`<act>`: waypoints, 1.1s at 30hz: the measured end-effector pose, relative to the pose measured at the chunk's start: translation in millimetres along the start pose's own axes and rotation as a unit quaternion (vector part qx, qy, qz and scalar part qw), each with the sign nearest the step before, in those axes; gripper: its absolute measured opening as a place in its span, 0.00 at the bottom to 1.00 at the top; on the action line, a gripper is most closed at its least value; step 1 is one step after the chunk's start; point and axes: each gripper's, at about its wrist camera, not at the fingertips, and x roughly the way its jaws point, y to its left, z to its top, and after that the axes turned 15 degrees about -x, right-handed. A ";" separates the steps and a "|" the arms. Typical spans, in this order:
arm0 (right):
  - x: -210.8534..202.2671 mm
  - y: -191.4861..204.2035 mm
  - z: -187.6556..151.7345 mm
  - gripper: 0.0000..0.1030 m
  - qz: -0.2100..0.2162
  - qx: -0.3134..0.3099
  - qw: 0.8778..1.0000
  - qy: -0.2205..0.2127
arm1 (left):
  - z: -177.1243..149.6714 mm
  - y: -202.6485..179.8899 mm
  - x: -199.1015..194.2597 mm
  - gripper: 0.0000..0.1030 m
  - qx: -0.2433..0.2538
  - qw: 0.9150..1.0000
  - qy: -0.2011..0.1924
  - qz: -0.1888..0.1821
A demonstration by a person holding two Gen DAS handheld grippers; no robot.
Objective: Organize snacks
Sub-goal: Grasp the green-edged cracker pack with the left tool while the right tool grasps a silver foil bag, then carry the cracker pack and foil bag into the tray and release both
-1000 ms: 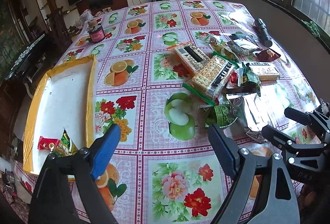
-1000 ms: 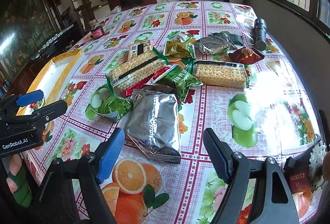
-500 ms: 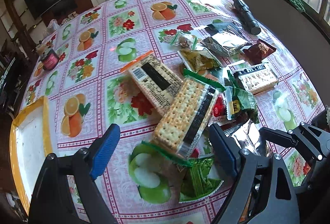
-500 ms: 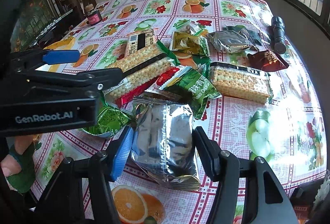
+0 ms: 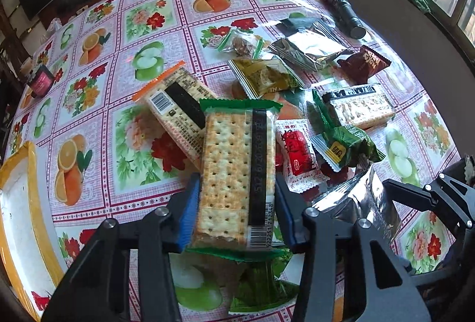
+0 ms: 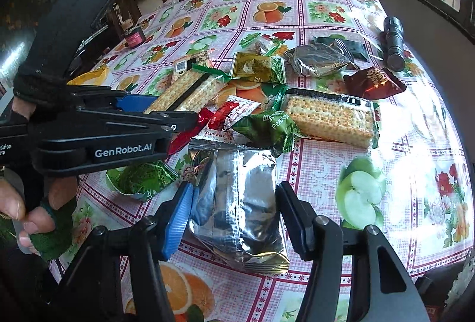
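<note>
A pile of snack packets lies on the fruit-print tablecloth. My left gripper (image 5: 236, 210) is shut on a green-ended cracker pack (image 5: 234, 170), its blue pads pressed on both long sides. The pack also shows in the right wrist view (image 6: 190, 92), with the left gripper (image 6: 166, 111) around it. My right gripper (image 6: 234, 218) has closed onto a silver foil bag (image 6: 240, 203); both fingers touch its sides. The bag also shows at the lower right of the left wrist view (image 5: 356, 203).
A yellow-rimmed white tray (image 5: 17, 203) sits at the table's left edge. A second cracker pack (image 6: 329, 117), a barcode cracker pack (image 5: 178, 111), green (image 5: 341, 144), red (image 5: 297, 155) and brown (image 5: 368, 63) packets lie around. A black flashlight (image 5: 344, 10) and a pink jar (image 5: 41, 80) stand farther off.
My left gripper moved forward from near the tray over the pile and shut on the green-ended cracker pack. My right gripper advanced and narrowed onto the silver foil bag.
</note>
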 end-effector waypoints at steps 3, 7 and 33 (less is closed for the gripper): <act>-9.4 -1.6 -2.6 0.57 -0.002 0.003 1.000 -0.011 | -6.2 10.3 -13.6 0.47 -0.022 1.000 -0.010 -0.004; -23.1 1.6 -4.1 0.57 0.003 0.005 1.000 -0.026 | -16.4 25.1 -33.7 0.47 -0.047 0.999 -0.026 0.000; -38.9 67.2 21.1 0.57 0.046 -0.055 0.996 -0.056 | -65.8 100.8 -104.7 0.47 -0.134 0.984 -0.096 0.075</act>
